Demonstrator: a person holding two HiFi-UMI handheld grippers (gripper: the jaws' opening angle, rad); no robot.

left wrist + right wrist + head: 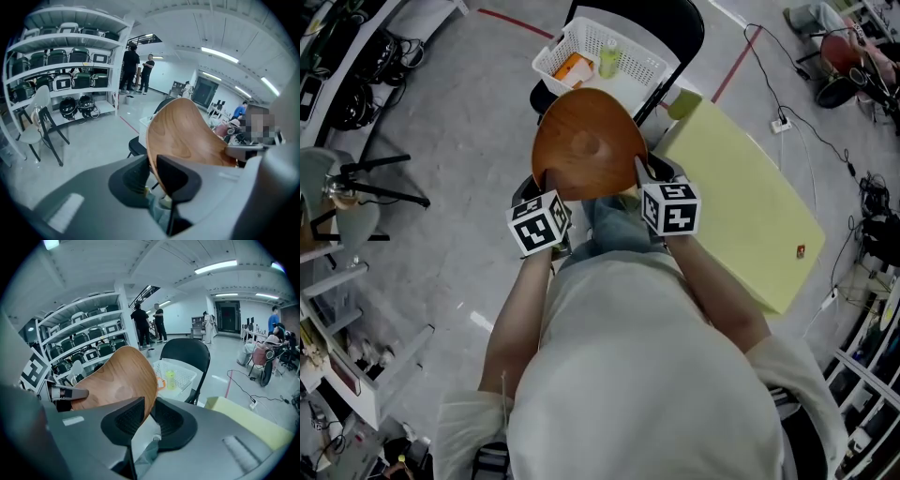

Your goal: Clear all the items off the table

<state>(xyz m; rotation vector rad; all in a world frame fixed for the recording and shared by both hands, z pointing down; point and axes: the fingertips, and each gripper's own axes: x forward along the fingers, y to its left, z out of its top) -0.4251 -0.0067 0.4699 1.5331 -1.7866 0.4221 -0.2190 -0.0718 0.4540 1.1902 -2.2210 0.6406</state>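
I hold a brown oval wooden tray [586, 145] in the air in front of me, one gripper on each side. My left gripper [546, 195] is shut on its near left edge; in the left gripper view the tray [187, 136] rises from between the jaws of that gripper [151, 171]. On the near right edge my right gripper [645, 178] is shut as well, and the tray's rim [117, 378] sits between the pads of that gripper [149, 416]. Past the tray a white basket [558, 47] rests on a black chair [675, 23].
The basket holds a yellow-green bottle [609, 58] and an orange item [573, 68]. A pale yellow table [741, 202] stands to the right. Cables [787, 122] run over the floor beyond it. Shelves [70, 61], a grey chair [40, 119] and standing people [136, 68] are farther off.
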